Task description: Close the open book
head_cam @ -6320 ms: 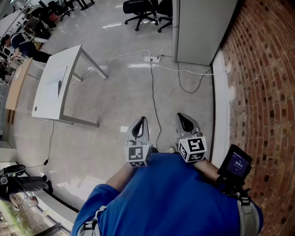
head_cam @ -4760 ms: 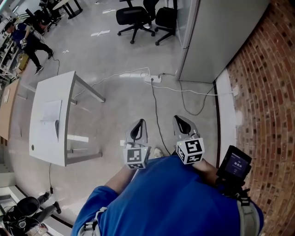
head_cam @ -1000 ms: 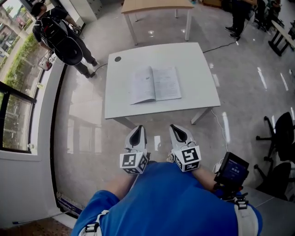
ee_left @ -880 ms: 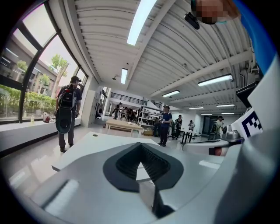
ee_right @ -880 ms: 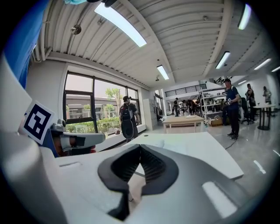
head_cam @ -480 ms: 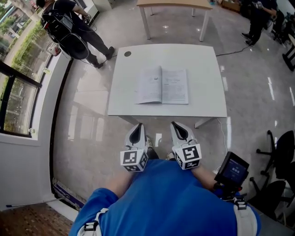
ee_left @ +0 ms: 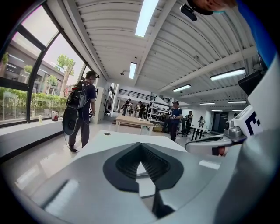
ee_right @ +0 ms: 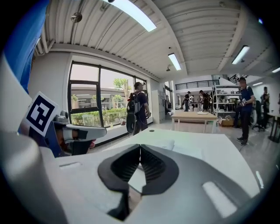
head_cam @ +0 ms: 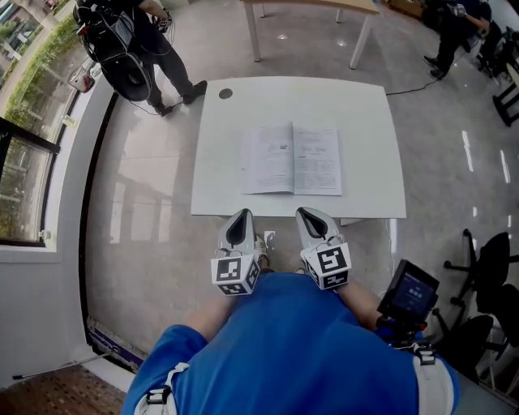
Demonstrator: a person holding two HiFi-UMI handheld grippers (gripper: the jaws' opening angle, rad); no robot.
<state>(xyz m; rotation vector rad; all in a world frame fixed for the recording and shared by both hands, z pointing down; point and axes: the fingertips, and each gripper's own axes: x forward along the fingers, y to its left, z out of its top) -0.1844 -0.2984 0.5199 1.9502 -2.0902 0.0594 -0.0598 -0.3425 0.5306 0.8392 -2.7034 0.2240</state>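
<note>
The open book (head_cam: pixel 293 158) lies flat, pages up, near the front edge of a white table (head_cam: pixel 369 105). Both grippers are held side by side just short of that edge, pointing at the book. My left gripper (head_cam: pixel 240 219) is shut and holds nothing; in its own view the pads meet at the tip (ee_left: pixel 140 145) over the table (ee_left: pixel 109 136). My right gripper (head_cam: pixel 310 216) is shut and empty too, pads together (ee_right: pixel 140 147), and the book's pages (ee_right: pixel 170 144) show just beyond it. Neither gripper touches the book.
A person with a black backpack (head_cam: pixel 122 44) stands at the table's far left corner. A small dark disc (head_cam: pixel 225 94) sits on that corner. A wooden table (head_cam: pixel 308 6) stands behind, office chairs (head_cam: pixel 486 275) at the right, and a window wall (head_cam: pixel 24 178) along the left.
The table and book have come nearer and squared up in the head view. Both grippers have moved forward to the table's front edge, still shut.
</note>
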